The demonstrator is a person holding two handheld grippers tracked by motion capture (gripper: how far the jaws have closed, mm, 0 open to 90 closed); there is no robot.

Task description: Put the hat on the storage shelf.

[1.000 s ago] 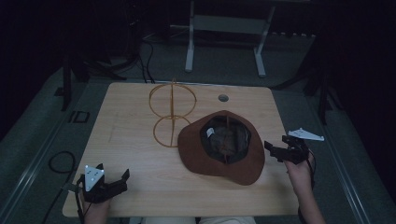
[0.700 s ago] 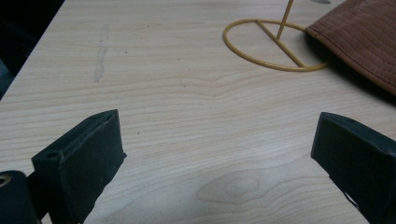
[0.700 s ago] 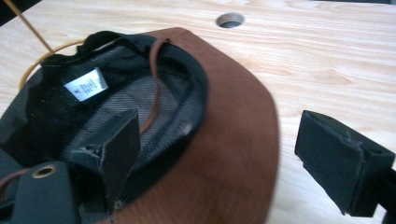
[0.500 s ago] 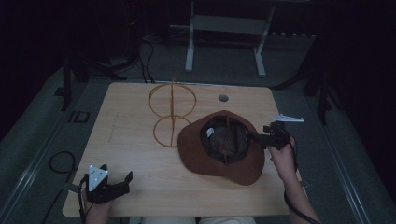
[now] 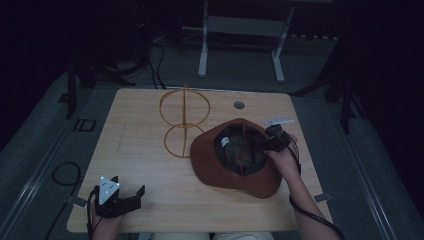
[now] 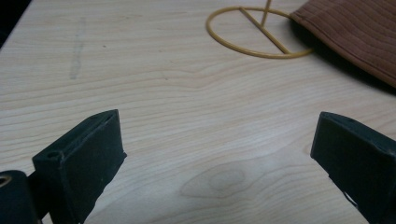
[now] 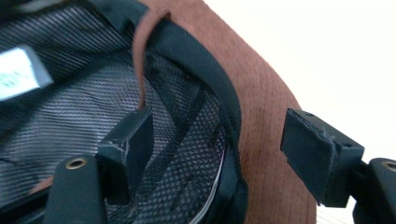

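Observation:
A brown brimmed hat (image 5: pixel 227 176) lies upside down on the right half of the wooden table (image 5: pixel 140 150), its dark mesh lining (image 7: pixel 70 102) facing up. A gold wire stand (image 5: pixel 183 120) stands just left of it. My right gripper (image 5: pixel 270 142) is at the hat's right rim and has just been closing. One jaw is inside the crown and the other outside over the brim (image 7: pixel 266 107), with a gap still showing at the pads. My left gripper (image 5: pixel 129 186) rests low at the table's near left corner, open with only bare wood between its jaws (image 6: pixel 217 149).
The stand's flat base ring (image 6: pixel 252 49) lies on the wood beside the hat's brim (image 6: pixel 355 37). A round cable hole (image 5: pixel 239 105) sits near the table's far edge. A white desk frame (image 5: pixel 240 30) stands behind, and a cable (image 5: pixel 65 172) loops on the floor at left.
My right gripper has travelled left from beside the table's right edge to the hat's rim, and its jaws now straddle the rim. The left gripper has stayed put.

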